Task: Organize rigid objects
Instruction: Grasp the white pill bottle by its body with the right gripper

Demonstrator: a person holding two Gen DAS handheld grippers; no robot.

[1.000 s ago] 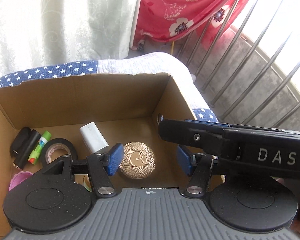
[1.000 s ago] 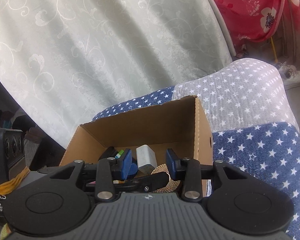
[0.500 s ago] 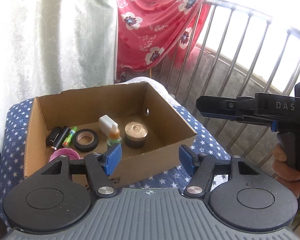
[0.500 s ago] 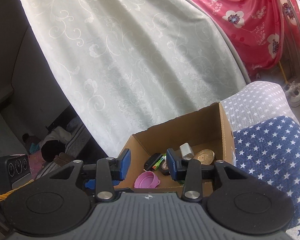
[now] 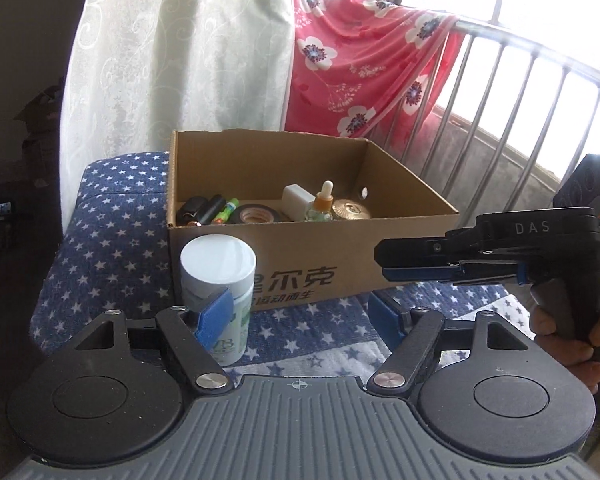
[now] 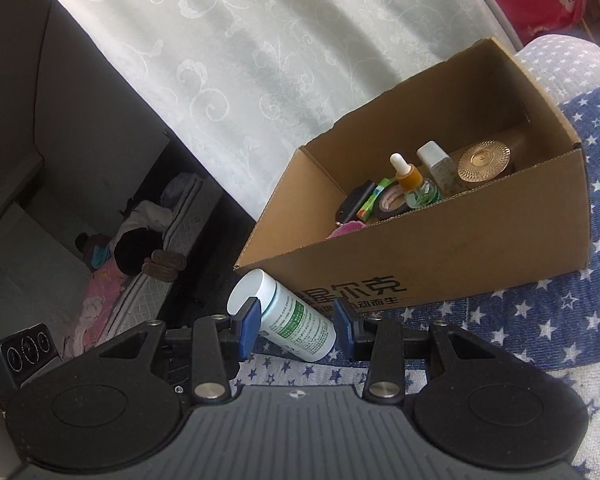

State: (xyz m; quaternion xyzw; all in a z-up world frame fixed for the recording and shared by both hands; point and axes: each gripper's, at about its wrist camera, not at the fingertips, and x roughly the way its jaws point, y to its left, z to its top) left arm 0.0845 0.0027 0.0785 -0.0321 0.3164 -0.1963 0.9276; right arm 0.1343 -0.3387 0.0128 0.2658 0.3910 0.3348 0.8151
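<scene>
A cardboard box [image 5: 412,200] [image 6: 480,240] stands on the star-patterned cushion. It holds a dropper bottle [image 5: 319,206] [image 6: 414,188], a gold-lidded jar [image 5: 350,210] [image 6: 485,164], a white bottle [image 5: 297,196] [image 6: 436,164], a black tape roll [image 5: 254,214] and small dark items. A white pill bottle [image 5: 220,292] [image 6: 288,316] with a green label stands in front of the box's left corner. My left gripper [image 5: 300,316] is open, its left finger in front of the pill bottle. My right gripper [image 6: 295,326] is open with the pill bottle between its fingers, also seen in the left wrist view [image 5: 380,260].
The blue star cushion [image 5: 112,248] [image 6: 540,328] drops off at its left edge. A white curtain [image 5: 180,60] hangs behind the box. A red floral cloth [image 5: 360,72] hangs on a metal railing [image 5: 540,100] at right.
Both grippers have pulled back and out of the box. The pill bottle in front of the box has come into view, now between the right gripper's fingers.
</scene>
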